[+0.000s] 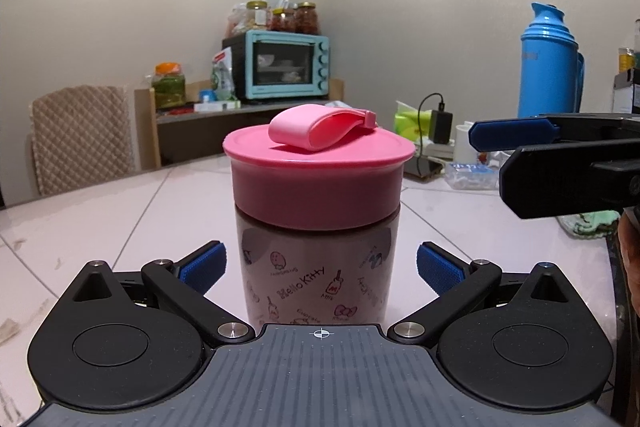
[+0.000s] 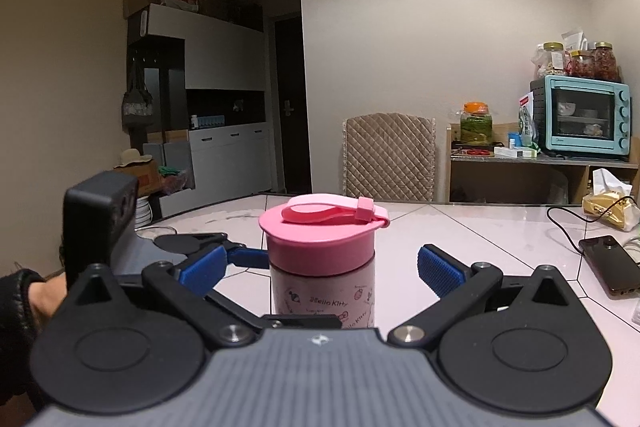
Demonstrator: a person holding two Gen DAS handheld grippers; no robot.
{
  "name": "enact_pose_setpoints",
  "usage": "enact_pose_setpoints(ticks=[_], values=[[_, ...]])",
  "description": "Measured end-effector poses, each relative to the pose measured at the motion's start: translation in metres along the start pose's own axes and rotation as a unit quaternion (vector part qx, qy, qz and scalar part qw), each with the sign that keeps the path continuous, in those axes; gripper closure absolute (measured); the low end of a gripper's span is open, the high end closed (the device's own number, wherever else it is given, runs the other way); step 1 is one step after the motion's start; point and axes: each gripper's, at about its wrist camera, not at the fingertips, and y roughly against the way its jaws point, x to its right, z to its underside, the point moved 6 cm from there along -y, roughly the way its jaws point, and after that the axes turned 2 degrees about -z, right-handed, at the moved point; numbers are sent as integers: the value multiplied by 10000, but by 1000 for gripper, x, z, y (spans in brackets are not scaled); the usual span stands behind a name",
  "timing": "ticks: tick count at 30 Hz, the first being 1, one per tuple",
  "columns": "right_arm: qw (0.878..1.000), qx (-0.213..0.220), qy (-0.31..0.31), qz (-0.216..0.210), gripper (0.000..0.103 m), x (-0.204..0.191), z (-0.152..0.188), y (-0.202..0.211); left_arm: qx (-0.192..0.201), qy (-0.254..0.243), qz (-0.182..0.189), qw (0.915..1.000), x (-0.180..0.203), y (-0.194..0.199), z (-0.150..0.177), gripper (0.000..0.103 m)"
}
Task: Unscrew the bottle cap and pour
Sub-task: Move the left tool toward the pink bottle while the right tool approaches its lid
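Dim, warm indoor light, soft and even, no hard shadows. Faint sheen on the glossy worktop, with pale reflections toward the far edge. Strong fisheye bending at the borders, black corners in both views, walls and ceiling lines curved. Sharp enough on the pink bottle and its printed lettering; slightly soft and grainy on the distant oven and jars. Dark doorway nearly without detail.
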Motion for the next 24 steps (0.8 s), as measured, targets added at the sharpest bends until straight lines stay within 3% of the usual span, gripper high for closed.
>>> enact_pose_setpoints(ticks=[24], values=[[10000,18,-50,-36,0,4,-4,-20,185,154,251,9994,-10,-12,-3,0]])
